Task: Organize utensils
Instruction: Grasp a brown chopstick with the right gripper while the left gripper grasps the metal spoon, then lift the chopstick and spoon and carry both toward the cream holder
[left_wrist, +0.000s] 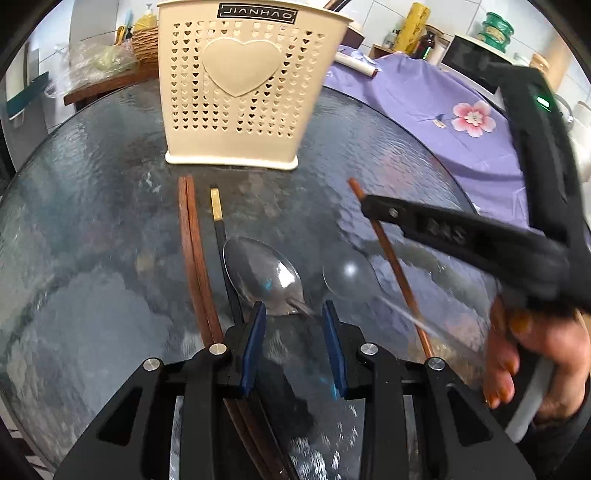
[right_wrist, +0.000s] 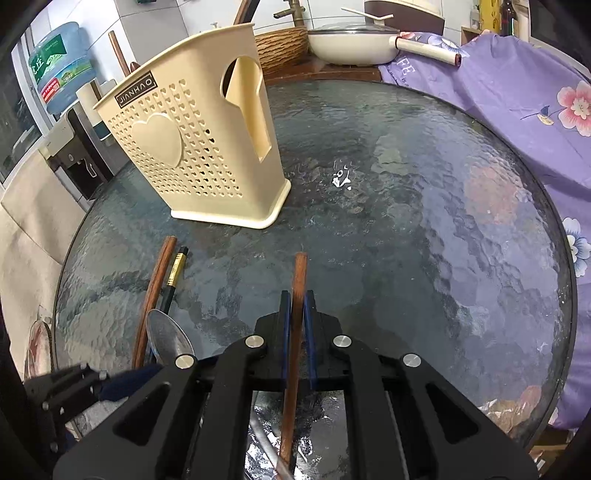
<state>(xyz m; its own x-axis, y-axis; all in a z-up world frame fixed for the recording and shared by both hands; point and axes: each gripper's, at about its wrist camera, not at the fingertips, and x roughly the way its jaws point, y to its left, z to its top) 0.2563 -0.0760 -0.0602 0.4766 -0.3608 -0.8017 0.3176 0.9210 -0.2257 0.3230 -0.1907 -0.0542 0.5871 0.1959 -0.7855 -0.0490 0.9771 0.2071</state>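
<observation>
Right claw (right_wrist: 297, 306) clamps a wooden chopstick (right_wrist: 298, 273), lower end blurred.

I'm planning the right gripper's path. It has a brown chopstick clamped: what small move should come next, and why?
Probably lift the right gripper and carry the brown chopstick up toward the open top of the cream holder. The jaws look closed on the stick, it points roughly that way, and the glass table between them shows nothing in the path. The left gripper is open over the spoon.
</observation>
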